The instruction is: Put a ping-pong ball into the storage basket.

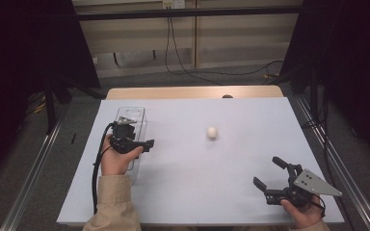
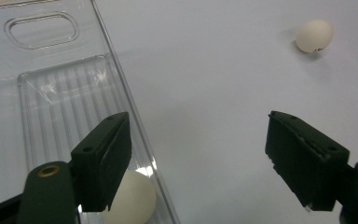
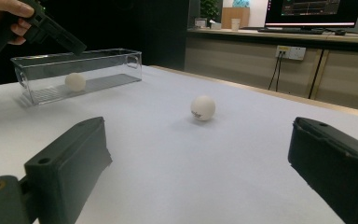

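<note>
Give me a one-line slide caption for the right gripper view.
Open right tool faces a white ball on the table; beyond, another ball sits in a clear bin.

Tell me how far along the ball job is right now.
Done: one white ball lies inside the clear bin. In hand: nothing; the left tool hangs open over the bin's edge, and the right tool is open. Left: the second ball sits loose on the table.
</note>
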Available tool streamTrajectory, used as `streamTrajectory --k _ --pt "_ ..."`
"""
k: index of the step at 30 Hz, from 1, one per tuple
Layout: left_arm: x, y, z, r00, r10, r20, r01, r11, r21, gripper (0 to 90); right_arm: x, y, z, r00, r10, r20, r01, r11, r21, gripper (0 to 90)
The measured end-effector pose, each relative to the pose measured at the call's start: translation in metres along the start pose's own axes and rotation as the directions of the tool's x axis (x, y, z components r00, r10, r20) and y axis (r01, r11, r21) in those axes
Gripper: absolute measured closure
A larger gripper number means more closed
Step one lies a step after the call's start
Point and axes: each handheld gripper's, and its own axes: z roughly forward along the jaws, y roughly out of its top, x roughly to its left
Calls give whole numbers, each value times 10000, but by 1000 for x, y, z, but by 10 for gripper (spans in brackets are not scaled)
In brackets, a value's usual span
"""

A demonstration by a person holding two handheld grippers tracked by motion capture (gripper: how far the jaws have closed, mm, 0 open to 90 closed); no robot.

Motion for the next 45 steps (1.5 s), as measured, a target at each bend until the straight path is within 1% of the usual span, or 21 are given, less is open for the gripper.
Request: streamTrajectory --k 4,5,6,8,10,11,12,13,17,21,23,31,45 --pt "-3 1 2 9997 4 238 -4 10000 14 214 0 0 0 10000 7 8 -7 10000 -13 43" --pt "-4 1 3 9997 -36 232 37 10000 -35 212 -1 0 0 10000 15 7 -15 10000 -15 43" --pt "-5 2 3 9996 34 288 -35 10000 28 207 -1 0 0 10000 18 7 -18 10000 -7 43" --pt "-8 2 6 9991 50 412 -53 10000 56 202 0 0 0 10000 11 -10 -11 10000 6 43" --pt "-10 3 8 9990 166 411 -171 9998 119 196 -1 0 0 10000 -18 -9 18 10000 14 43" --pt "-12 4 9 9990 126 438 -130 9999 101 190 0 0 0 10000 -7 -23 7 10000 35 43" --pt "-13 4 10 9986 244 474 -251 9996 144 189 0 0 0 10000 -6 -11 6 10000 27 43" --pt "-15 4 11 9986 215 483 -221 9997 128 188 0 0 0 10000 8 -11 -8 10000 17 43" --pt "-19 5 14 9976 360 584 -371 9992 165 177 0 0 0 10000 -7 -22 7 10000 6 43" --pt "-23 6 17 9969 366 698 -376 9992 128 167 -1 0 0 10000 1 -9 -1 10000 19 43" --pt "-25 6 19 9962 409 772 -425 9989 192 163 0 0 0 10000 -5 -25 5 10000 12 43" --pt "-27 7 21 9961 354 811 -367 9992 154 145 0 0 0 10000 -7 -23 7 10000 34 43" --pt "-32 7 26 9948 455 914 -470 9988 141 134 0 0 0 10000 -3 -29 3 10000 29 43"
